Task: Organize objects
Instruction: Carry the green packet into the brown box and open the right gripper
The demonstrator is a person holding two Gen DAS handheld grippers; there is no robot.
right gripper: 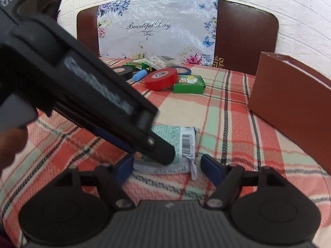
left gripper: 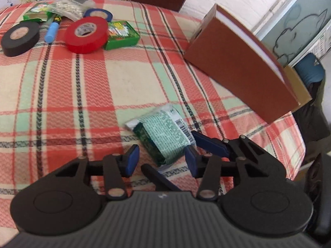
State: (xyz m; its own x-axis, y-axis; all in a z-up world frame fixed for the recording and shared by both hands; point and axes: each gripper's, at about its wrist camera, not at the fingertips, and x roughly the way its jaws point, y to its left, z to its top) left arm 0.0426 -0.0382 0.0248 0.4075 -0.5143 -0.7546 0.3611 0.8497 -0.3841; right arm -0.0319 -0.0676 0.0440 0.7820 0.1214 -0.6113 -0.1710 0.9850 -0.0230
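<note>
A green and white printed packet (left gripper: 165,136) with a barcode lies flat on the plaid cloth (left gripper: 82,95). My left gripper (left gripper: 162,161) stands open just short of the packet, whose near end reaches between the blue pads without being pressed. In the right wrist view the same packet (right gripper: 182,142) sits between the fingers of my open right gripper (right gripper: 167,169). The left gripper's body (right gripper: 99,95) crosses that view from the upper left, and its tip hides part of the packet. A right gripper finger (left gripper: 209,144) shows beside the packet in the left wrist view.
At the far side lie a red tape roll (left gripper: 85,35), a black tape roll (left gripper: 19,38), a blue tape roll (left gripper: 99,13), a green box (left gripper: 122,35) and a blue pen (left gripper: 52,31). A brown box (left gripper: 238,68) stands at the right. A floral bag (right gripper: 157,29) leans on a chair.
</note>
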